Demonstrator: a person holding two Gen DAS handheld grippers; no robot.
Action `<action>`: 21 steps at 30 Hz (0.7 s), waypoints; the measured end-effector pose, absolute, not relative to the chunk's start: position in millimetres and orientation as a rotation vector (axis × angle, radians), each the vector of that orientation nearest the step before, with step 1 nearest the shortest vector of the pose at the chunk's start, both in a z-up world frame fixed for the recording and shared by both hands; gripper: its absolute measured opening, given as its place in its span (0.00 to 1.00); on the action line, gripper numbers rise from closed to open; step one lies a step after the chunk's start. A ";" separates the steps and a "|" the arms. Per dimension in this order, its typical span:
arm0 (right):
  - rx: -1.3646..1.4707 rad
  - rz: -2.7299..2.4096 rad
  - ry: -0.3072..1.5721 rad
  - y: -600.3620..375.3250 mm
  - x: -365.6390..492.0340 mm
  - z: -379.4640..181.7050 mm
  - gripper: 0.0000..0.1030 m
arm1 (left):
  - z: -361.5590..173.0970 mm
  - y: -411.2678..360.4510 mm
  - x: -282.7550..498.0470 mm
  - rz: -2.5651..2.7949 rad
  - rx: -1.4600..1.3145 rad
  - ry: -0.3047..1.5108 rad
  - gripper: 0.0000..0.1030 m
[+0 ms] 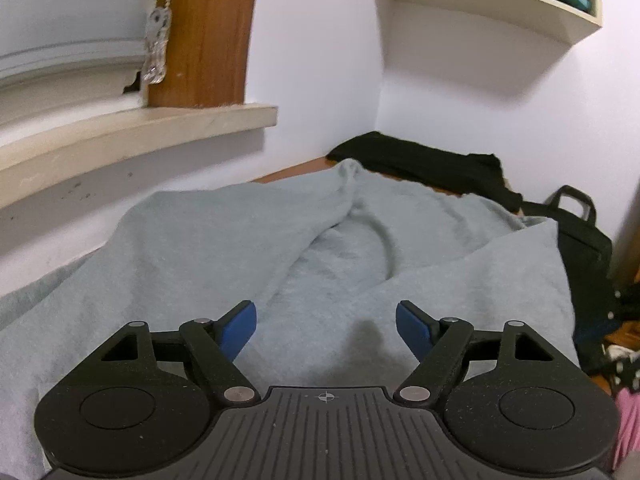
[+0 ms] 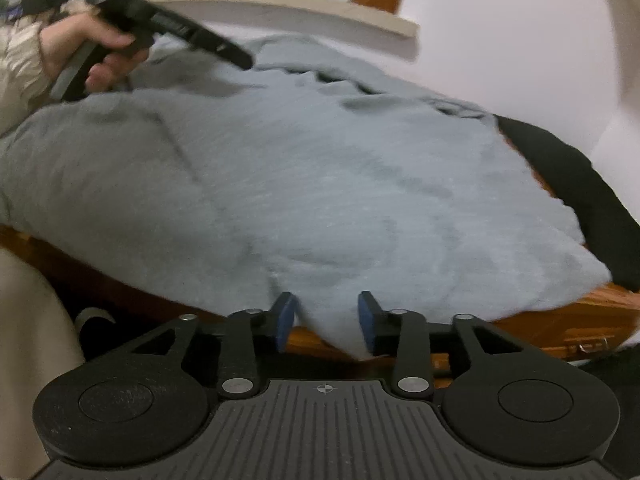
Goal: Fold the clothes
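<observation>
Ahead of both tools, one pale grey-blue fleece garment (image 1: 224, 248), rumpled, spread over a brown wooden surface (image 2: 560, 320) and covering most of it. Left of the left gripper (image 1: 326, 326): a cream window sill (image 1: 132, 136) above the cloth's far edge, with an orange-brown wooden frame post (image 1: 204, 32) standing on it and a clear plastic cord pull (image 1: 157, 46) hanging beside the post. Left gripper: black linkage, blue pads (image 1: 240, 330) standing wide apart over the fleece, released, nothing between them; a fold of the garment runs up from just beyond the left pad. Beyond it, at the far end of the surface, a black folded cloth (image 1: 420, 164) lying against the white wall (image 1: 320, 60). Right and above: a cream wall shelf (image 1: 492, 0) holding books. Right of the gripper, past the garment's edge: a black bag with a handle (image 1: 580, 240). From the right wrist view, upper left: a hand (image 2: 92, 48) in a cream sleeve (image 2: 18, 64) gripping the other tool's handle above the garment's far side. Right gripper (image 2: 328, 322): blue pads (image 2: 286, 320) partly parted at the near edge of the surface, a hanging corner of the fleece between them; pads not seen pressing it, so loose. Right of it: the black cloth along the garment's right border.
</observation>
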State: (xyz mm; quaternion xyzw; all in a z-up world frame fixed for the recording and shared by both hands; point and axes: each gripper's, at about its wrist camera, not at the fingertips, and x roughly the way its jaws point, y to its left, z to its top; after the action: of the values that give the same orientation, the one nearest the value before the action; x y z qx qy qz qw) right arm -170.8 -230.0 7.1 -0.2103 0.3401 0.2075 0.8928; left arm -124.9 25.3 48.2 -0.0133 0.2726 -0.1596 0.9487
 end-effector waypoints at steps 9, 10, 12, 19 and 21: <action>-0.479 0.382 0.674 -219.6 -172.7 19.1 0.03 | 49.3 28.1 -125.5 -0.315 -0.031 0.551 0.79; -0.463 0.379 0.644 -221.8 -174.1 31.4 0.03 | 50.1 30.0 -126.0 -0.305 -0.040 0.541 0.79; -0.425 0.374 0.563 -226.9 -177.6 63.2 0.03 | 52.6 34.3 -127.2 -0.289 -0.060 0.519 0.79; -0.227 0.480 0.485 -233.1 -156.6 116.0 0.03 | 59.2 44.2 -129.2 -0.264 -0.076 0.488 0.79; -0.212 0.539 0.550 -225.7 -149.8 101.5 0.04 | 59.3 44.8 -129.5 -0.262 -0.074 0.488 0.79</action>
State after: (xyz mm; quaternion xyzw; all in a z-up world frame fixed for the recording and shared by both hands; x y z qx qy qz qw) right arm -149.8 -225.7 101.5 -0.1031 0.2678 0.2625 0.9213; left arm -129.5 44.8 59.3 -0.0365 0.2406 -0.1294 0.9613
